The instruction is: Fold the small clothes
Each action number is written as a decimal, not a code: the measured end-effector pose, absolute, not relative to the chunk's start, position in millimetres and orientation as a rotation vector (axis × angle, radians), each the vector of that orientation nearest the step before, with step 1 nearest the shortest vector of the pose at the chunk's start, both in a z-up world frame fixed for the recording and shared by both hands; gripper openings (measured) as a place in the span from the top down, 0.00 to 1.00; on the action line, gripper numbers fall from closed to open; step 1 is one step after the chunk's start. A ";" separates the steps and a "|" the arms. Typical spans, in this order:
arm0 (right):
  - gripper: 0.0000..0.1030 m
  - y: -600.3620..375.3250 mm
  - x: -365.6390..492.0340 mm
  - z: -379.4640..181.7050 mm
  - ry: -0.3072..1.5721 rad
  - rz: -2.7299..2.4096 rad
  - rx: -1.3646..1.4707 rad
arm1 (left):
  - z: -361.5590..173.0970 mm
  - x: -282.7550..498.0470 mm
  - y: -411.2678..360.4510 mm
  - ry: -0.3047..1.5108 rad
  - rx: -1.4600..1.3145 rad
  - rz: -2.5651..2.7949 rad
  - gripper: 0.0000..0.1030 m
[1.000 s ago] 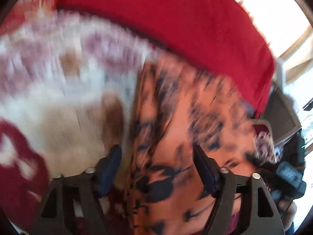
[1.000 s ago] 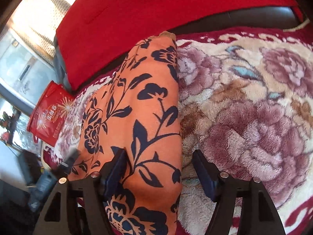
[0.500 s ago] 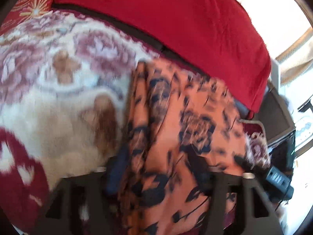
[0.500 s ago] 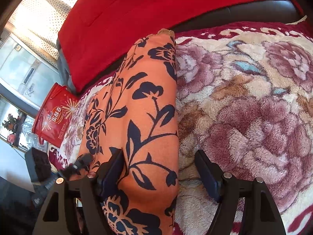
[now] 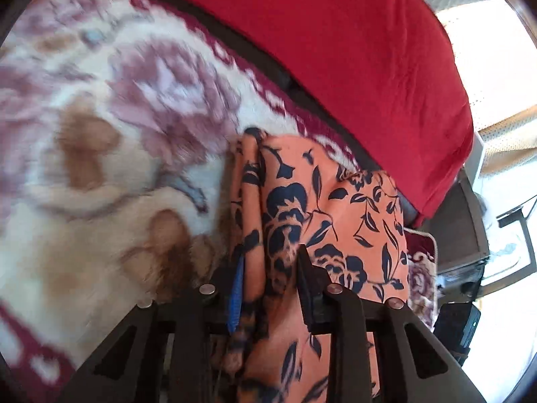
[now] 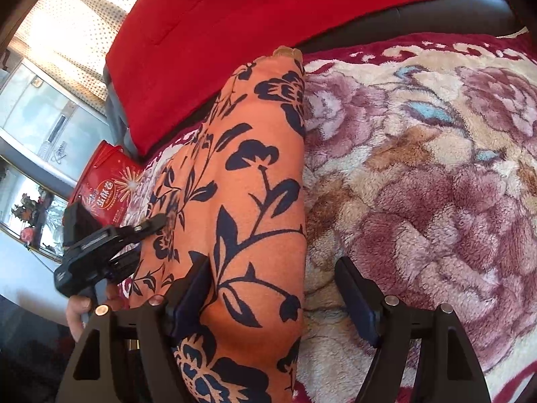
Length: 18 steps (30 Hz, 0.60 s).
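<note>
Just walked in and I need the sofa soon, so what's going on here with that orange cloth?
A person holding a gripper in each hand is folding an orange floral garment laid on a flowered blanket. The left gripper has just been closing and now pinches a bunched edge of the garment. The right gripper is open, straddling the garment's other edge without pressing it. The fold is not finished.

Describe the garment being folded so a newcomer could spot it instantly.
Start at the plush cream and maroon rose-patterned blanket spread below the red cushion. Lying on it in a long strip is the orange cloth garment with navy flower and leaf print. It is the only smooth, thin fabric there, orange against the blanket's fuzzy pink roses.
</note>
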State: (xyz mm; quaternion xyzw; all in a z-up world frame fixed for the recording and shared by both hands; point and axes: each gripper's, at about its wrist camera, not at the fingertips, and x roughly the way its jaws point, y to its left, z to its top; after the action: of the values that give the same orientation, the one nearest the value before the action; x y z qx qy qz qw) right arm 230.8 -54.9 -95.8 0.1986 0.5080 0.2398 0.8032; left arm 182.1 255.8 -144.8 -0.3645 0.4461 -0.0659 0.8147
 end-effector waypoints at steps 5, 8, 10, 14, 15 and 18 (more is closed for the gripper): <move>0.23 -57.1 230.8 -96.9 1.094 0.520 0.444 | -131.8 143.3 233.6 0.953 -0.697 -0.163 0.24; 0.23 -57.5 230.6 -96.1 1.100 0.521 0.441 | -140.0 141.6 204.7 0.972 -0.484 -0.110 0.71; 0.23 -57.0 230.6 -95.7 1.104 0.523 0.437 | -148.5 140.4 207.3 0.948 -0.492 -0.119 0.71; 0.22 -55.2 231.5 -95.8 1.107 0.522 0.436 | -152.8 138.7 216.5 0.909 -0.540 -0.147 0.72; 0.22 -54.8 231.9 -96.0 1.109 0.520 0.439 | -152.2 137.5 215.5 0.903 -0.529 -0.144 0.72; 0.22 -53.3 232.4 -95.0 1.113 0.511 0.437 | -151.2 135.0 212.1 0.883 -0.507 -0.130 0.65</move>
State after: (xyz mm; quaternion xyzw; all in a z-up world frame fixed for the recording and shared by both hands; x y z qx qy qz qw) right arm 232.4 -53.3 -95.0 0.2035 0.5183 0.2379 0.7958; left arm 135.0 212.1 -151.2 -0.2427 0.4222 -0.0621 0.8712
